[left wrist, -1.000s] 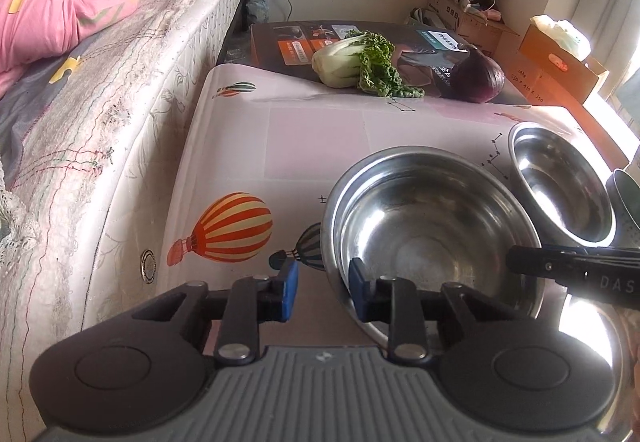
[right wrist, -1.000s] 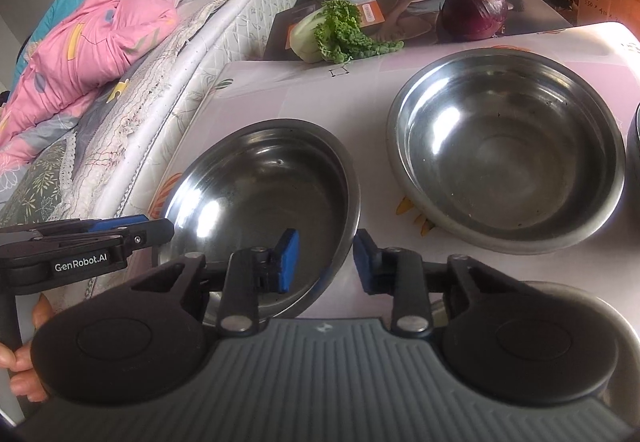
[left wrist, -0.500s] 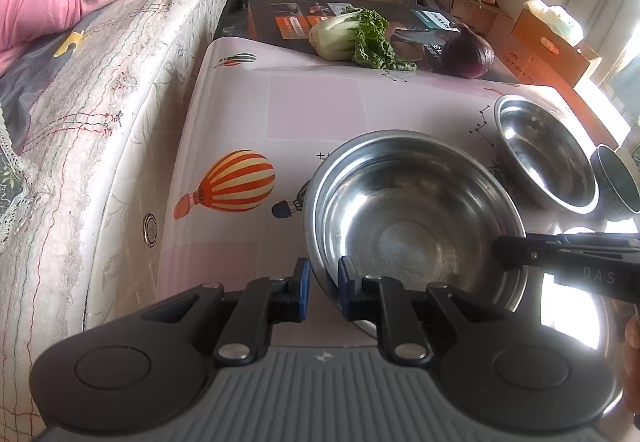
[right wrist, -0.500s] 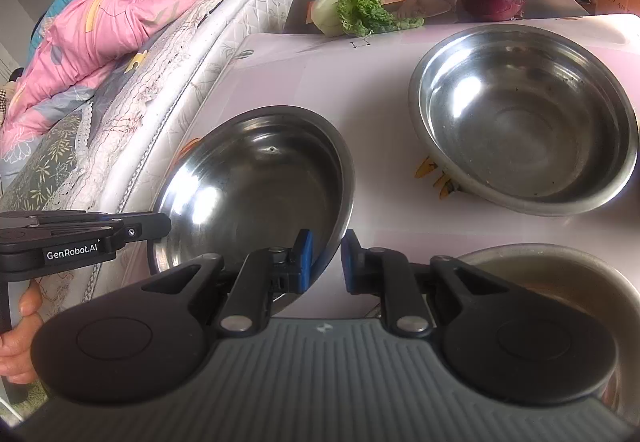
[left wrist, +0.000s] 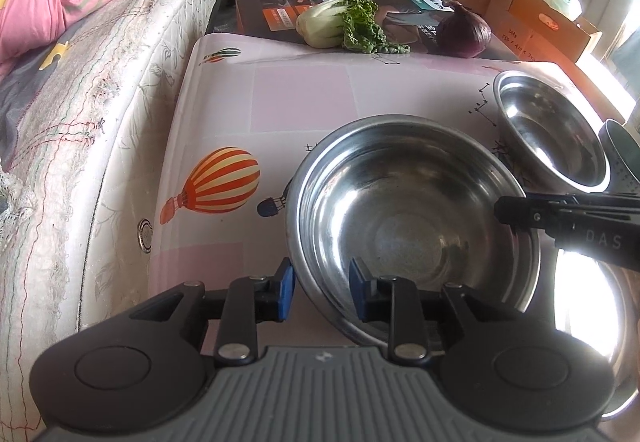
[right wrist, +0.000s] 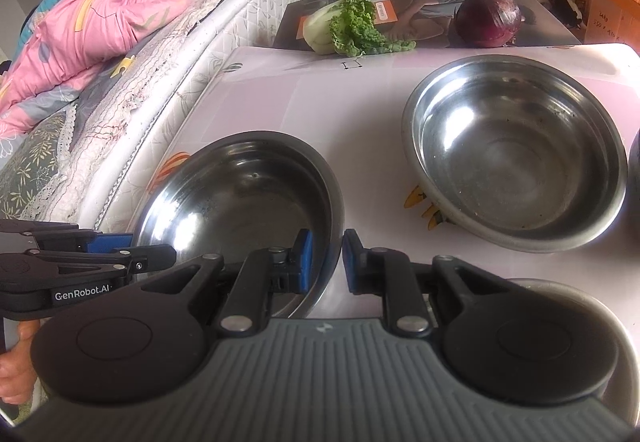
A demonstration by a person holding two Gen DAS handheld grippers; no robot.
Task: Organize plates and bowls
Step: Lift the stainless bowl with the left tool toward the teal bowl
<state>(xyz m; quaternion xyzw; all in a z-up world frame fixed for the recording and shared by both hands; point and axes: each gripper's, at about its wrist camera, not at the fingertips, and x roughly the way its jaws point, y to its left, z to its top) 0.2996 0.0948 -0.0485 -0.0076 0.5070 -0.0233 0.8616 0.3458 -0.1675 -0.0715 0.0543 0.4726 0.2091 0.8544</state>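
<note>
A steel bowl (left wrist: 412, 217) sits on the pink balloon-print table (left wrist: 304, 97), and both grippers are at its rim. My left gripper (left wrist: 322, 294) straddles the near-left rim with its jaws opening; there is a gap beside the pads. In the right wrist view the same bowl (right wrist: 240, 201) has its right rim pinched between the blue pads of my right gripper (right wrist: 326, 262). A second steel bowl (right wrist: 516, 153) stands empty further right. A larger shiny bowl (left wrist: 592, 306) lies near the front right, partly hidden.
A mattress (left wrist: 100, 113) with pink bedding runs along the table's left edge. Bok choy (left wrist: 340, 23) and a red onion (left wrist: 464, 33) lie on a dark carton at the far end. Cardboard boxes (left wrist: 540, 13) stand at the back right. A dark bowl's edge (left wrist: 624, 153) shows at far right.
The left jaws narrowed around the bowl's rim, then widened again. The right jaws narrowed onto the rim and stay there. Both hands barely moved.
</note>
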